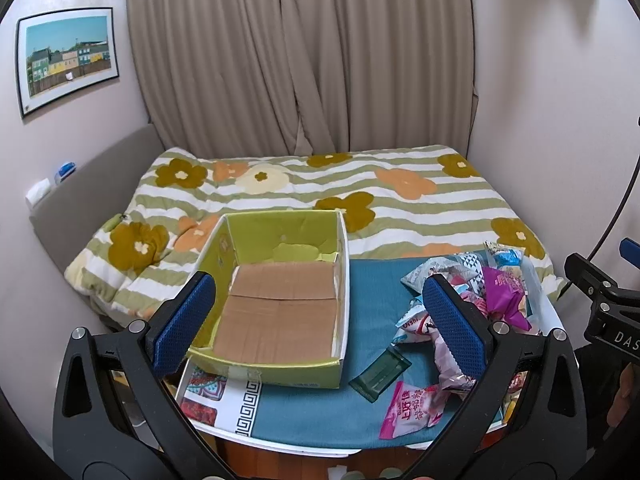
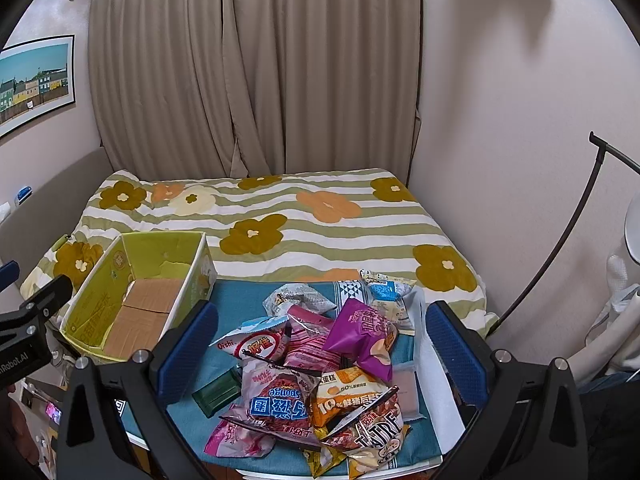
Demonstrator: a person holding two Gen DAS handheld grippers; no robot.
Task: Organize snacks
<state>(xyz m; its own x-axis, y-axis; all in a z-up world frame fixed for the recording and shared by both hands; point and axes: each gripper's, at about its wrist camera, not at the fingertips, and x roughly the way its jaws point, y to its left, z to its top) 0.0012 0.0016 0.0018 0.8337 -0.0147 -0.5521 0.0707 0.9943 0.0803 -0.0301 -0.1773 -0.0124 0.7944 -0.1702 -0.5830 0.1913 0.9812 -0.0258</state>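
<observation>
An open, empty green cardboard box point(image 1: 280, 304) with a brown bottom stands on the left of a small table covered with a teal cloth point(image 1: 368, 304). It also shows in the right wrist view point(image 2: 136, 300). A pile of snack packets point(image 2: 320, 368) lies on the right of the table, with a purple bag point(image 2: 360, 332) on top. In the left wrist view the pile point(image 1: 480, 292) is partly behind a finger. A pink packet point(image 1: 412, 408) lies at the front. My left gripper point(image 1: 316, 320) is open above the box. My right gripper point(image 2: 320, 352) is open above the pile.
A flat dark green packet point(image 1: 380, 372) lies on the cloth between box and pile. A bed with a striped flower quilt point(image 1: 320, 192) lies behind the table. Curtains point(image 1: 304, 56) hang at the back. A black curved rod point(image 2: 560, 232) stands at the right.
</observation>
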